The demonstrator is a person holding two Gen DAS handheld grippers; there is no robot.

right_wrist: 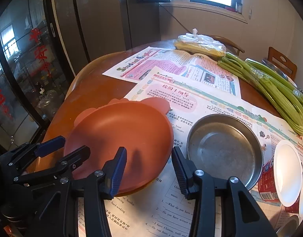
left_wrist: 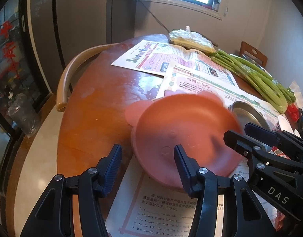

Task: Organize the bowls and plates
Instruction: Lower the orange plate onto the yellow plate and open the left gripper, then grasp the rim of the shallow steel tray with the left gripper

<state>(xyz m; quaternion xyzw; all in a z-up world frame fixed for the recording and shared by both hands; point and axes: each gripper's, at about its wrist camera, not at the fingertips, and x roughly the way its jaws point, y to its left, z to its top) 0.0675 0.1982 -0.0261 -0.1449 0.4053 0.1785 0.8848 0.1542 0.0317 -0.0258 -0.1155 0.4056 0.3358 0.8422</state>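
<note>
**A:** Left wrist view first. Where is the plate?

**B:** The pink eared plate (left_wrist: 181, 130) lies on the newspapers (left_wrist: 147, 59) near the front edge of the round wooden table (left_wrist: 92, 118). It is smeared here. A second pink rim seems to show under it, though I cannot be sure. The left gripper (left_wrist: 148, 154) has its tongs moderately wide. One finger is over the plate and one is outside the rim, and neither presses on anything.

**A:** And the other tongs?

**B:** The right gripper (left_wrist: 238, 132) comes in from the right at the plate's far rim. Behind it sits the steel dish (left_wrist: 248, 114).

**A:** Now the right wrist view.

**B:** The right tongs stand apart with nothing pinched. One finger is above the pink plate, the other just beside the steel dish. The white bowls (right_wrist: 287, 171) are further right, near the table edge. The green stalks (right_wrist: 279, 94) lie well behind.

**A:** So which step is this?

**B:** I'd say the pink plate is placed and both tongs are free. The steel dish looks next. Its rim is thin and slick, so one finger should go inside and one outside. It needs a firm squeeze and a level lift.
</note>
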